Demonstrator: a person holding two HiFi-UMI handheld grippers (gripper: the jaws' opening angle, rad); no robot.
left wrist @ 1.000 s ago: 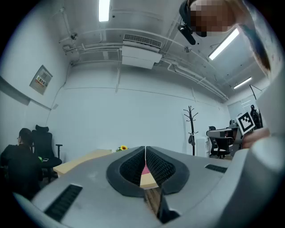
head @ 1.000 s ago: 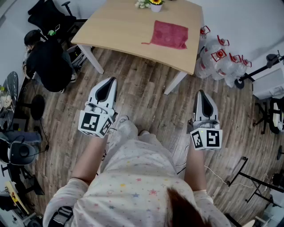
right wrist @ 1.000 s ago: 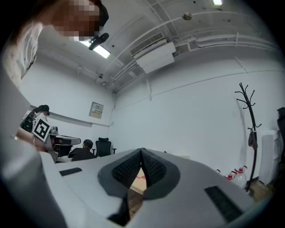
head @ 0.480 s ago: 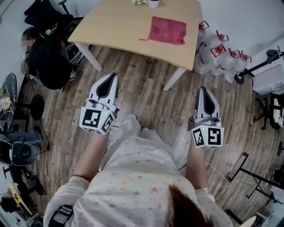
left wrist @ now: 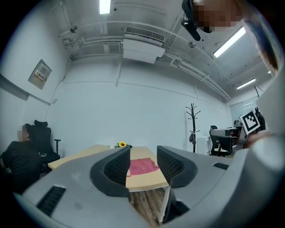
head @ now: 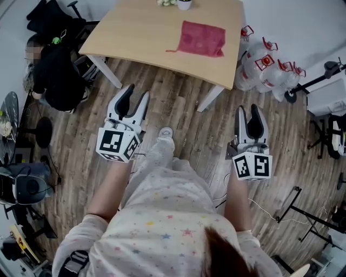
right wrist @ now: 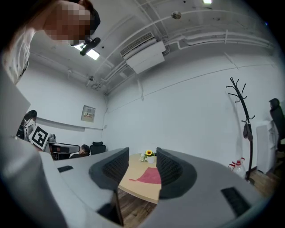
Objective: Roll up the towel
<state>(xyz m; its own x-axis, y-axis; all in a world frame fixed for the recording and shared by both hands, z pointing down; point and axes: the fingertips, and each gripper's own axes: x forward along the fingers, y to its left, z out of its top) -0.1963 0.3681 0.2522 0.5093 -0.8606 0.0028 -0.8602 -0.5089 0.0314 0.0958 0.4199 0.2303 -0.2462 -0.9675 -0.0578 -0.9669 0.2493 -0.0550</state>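
A red towel (head: 201,39) lies flat on the far right part of a light wooden table (head: 135,32). I stand on the wooden floor, short of the table. My left gripper (head: 135,93) and right gripper (head: 248,109) hover over the floor, both open and holding nothing. Between the left gripper's (left wrist: 143,152) jaws in the left gripper view, the towel (left wrist: 142,165) shows far ahead. The right gripper view frames the towel (right wrist: 149,177) between the spread jaws of the right gripper (right wrist: 142,155) in the same way.
A small sunflower pot (head: 184,3) stands at the table's far edge. Several water bottles (head: 266,64) crowd the floor right of the table. A person in black (head: 54,70) sits at the left by office chairs. Stands and cables lie at the right.
Both grippers, shut in the earlier frames, now stand open. I have stepped closer to the table, which has slid up in the head view.
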